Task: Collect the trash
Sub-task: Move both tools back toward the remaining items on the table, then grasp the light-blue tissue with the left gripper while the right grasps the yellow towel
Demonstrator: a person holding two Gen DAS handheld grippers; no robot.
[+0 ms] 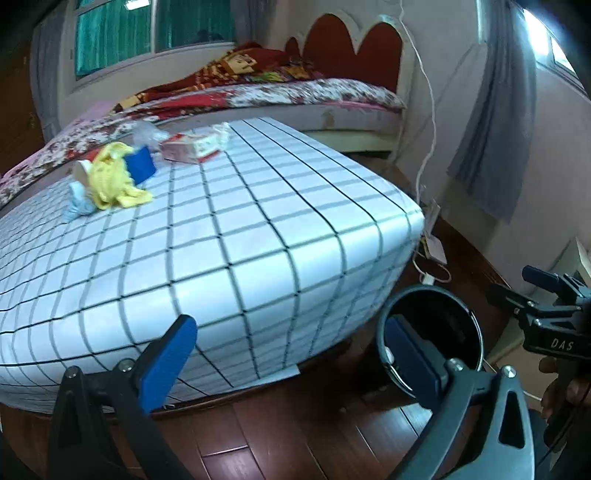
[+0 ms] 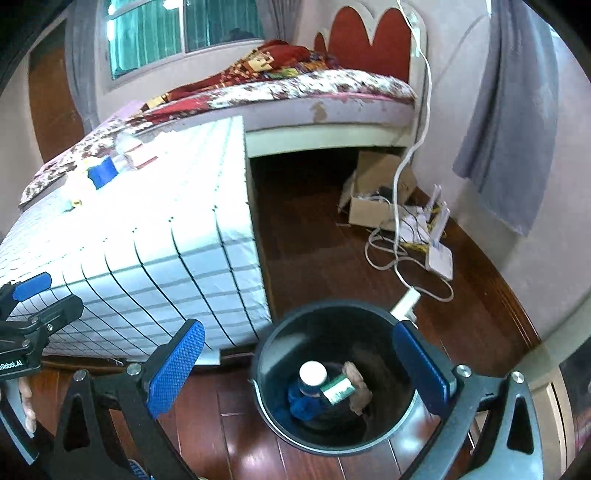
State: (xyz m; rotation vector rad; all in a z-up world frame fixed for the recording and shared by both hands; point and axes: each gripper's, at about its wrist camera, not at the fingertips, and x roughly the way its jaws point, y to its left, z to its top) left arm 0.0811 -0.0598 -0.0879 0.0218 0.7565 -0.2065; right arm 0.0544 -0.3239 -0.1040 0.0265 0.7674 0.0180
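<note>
1. The trash I am after sits in a loose cluster at the far left of the checked table top [image 1: 258, 206]: a crumpled yellow wrapper [image 1: 112, 177], a blue packet [image 1: 140, 166] just behind it, a pale blue scrap [image 1: 78, 205] at its near side, a white cup [image 1: 82, 173] on its side, and a red-and-white carton [image 1: 192, 147] further back.
2. The black bin [image 2: 332, 373] stands on the floor just off the table's near right corner; inside I see a white-capped bottle [image 2: 313, 374], a green-and-white box [image 2: 338, 390] and something dark blue.
3. My left gripper [image 1: 291, 365] is spread wide and empty, low in front of the table's near edge.
4. My right gripper [image 2: 299, 373] is also wide apart and holds nothing, hanging over the bin's mouth.
5. The table's near edge and right corner are bare, with open cloth between them and the cluster.
6. Right of the table the wooden floor [image 2: 314, 236] is open up to a cardboard box [image 2: 380, 192] and loose white cables [image 2: 402, 254] by the wall.
7. Behind the table stands a bed [image 1: 314, 92] with floral sheets, under a window [image 1: 147, 29].
</note>
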